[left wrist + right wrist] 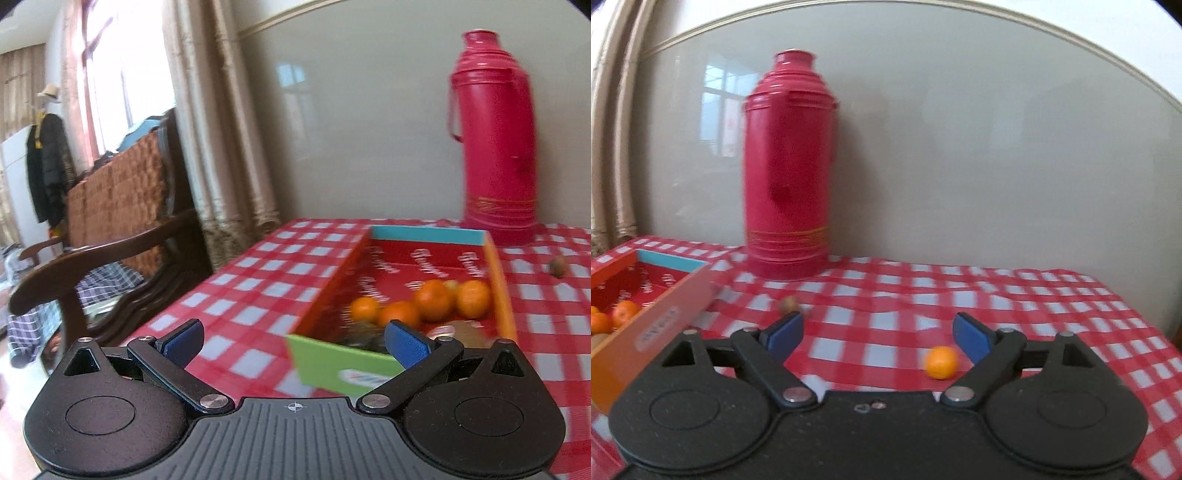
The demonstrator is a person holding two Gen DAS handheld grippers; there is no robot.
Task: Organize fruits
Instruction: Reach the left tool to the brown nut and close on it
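A colourful cardboard box point(332, 354) lies on the red-checked tablecloth and holds several oranges point(434, 304) and some brown fruits point(465, 330). My left gripper point(293, 341) is open and empty, just in front of the box's green near wall. The box's orange side point(657, 325) also shows at the left of the right wrist view. My right gripper point(877, 336) is open and empty above the cloth. A loose orange point(942, 362) lies just inside its right finger point(971, 338). A small brown fruit point(788, 304) lies beyond its left finger; it also shows in the left wrist view point(557, 266).
A tall red thermos point(788, 170) stands at the back against the wall, right of the box point(495, 136). A wooden armchair point(110, 236) with a woven cushion stands off the table's left edge. The tablecloth point(1034, 295) stretches to the right.
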